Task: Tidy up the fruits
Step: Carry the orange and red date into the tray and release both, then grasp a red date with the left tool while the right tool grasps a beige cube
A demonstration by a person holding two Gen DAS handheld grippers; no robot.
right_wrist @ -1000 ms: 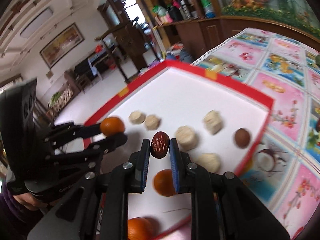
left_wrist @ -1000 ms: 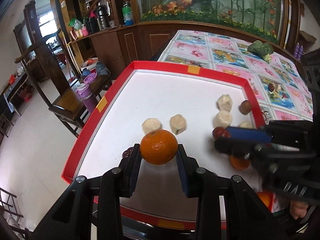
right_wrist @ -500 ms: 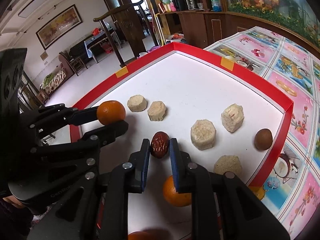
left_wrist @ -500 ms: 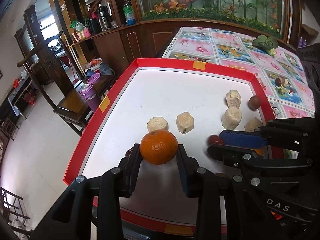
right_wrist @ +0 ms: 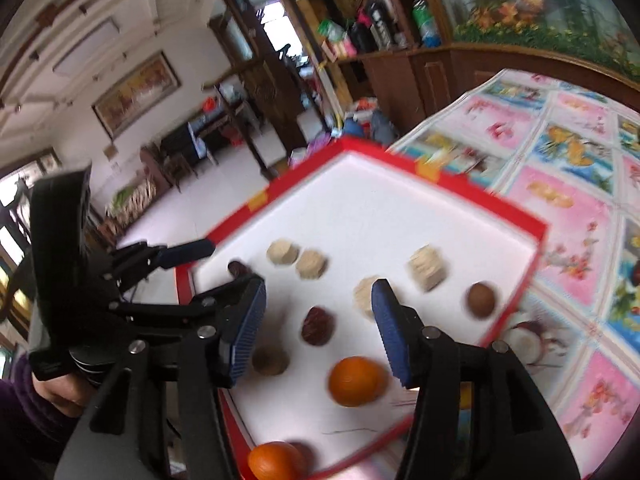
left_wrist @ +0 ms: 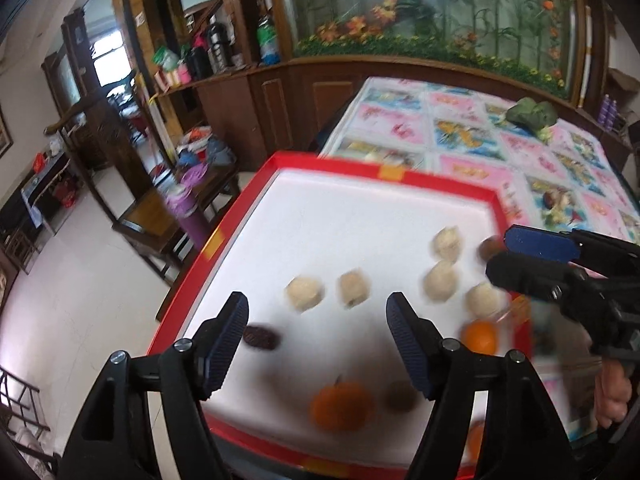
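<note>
Now both tools hang over the red-rimmed white tray, which lies on the surface under a flower-print cloth. Left hand-held gripper has its jaws spread wide, holding nothing; an orange lies on the tray by the near edge between them, a brown round fruit just beside it. A dark date rests near the tray's left edge. Right hand-held gripper is likewise parted and empty, with a red date lying on the tray between its fingers and a second orange nearer. Pale peeled pieces sit mid-tray; a brown fruit sits by the right edge.
</note>
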